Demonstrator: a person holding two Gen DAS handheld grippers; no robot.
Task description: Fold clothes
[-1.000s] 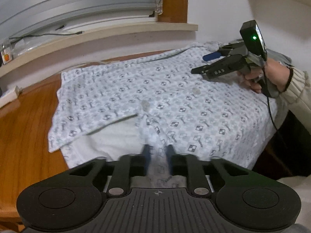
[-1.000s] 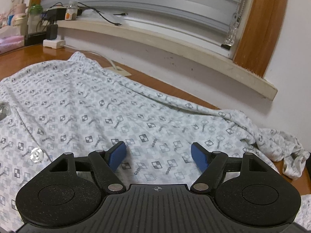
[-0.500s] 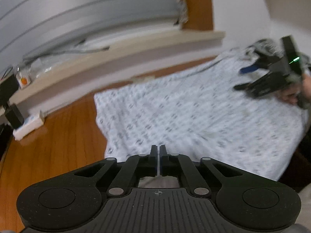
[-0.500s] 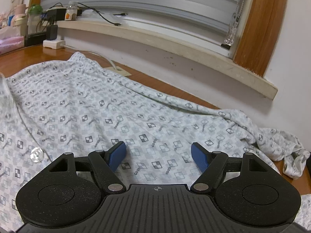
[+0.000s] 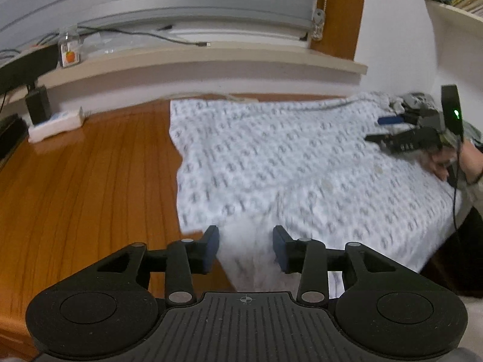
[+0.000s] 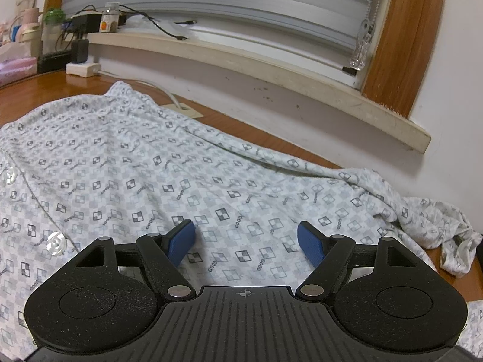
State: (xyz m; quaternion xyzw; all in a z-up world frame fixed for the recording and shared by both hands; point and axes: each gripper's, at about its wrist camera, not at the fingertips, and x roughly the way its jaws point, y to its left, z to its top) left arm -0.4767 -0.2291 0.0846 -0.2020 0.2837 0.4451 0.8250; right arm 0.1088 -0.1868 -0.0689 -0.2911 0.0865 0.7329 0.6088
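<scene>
A white shirt (image 5: 302, 166) with a grey check print and pearly buttons lies spread on the wooden table (image 5: 90, 181). My left gripper (image 5: 246, 250) is at the shirt's near edge. Its jaws are opening, and a blurred white fold of the cloth hangs loose between the blue pads (image 5: 211, 247), not pinched. My right gripper (image 6: 246, 241) stands open just above the shirt (image 6: 151, 166), nothing between its fingers. In the left wrist view the right gripper (image 5: 389, 129) hovers at the shirt's far right, held by a hand (image 5: 443, 166).
A bunched sleeve (image 6: 446, 235) lies at the table's right end near the wall. A white power strip (image 5: 55, 123) and black adapter (image 5: 37, 105) sit at the back left. The window sill (image 5: 211, 57) carries cables and a small bottle (image 5: 69, 51).
The left gripper, shut on the shirt's near edge, swung left so more bare table shows, then its jaws parted off the cloth. The right gripper has not moved.
</scene>
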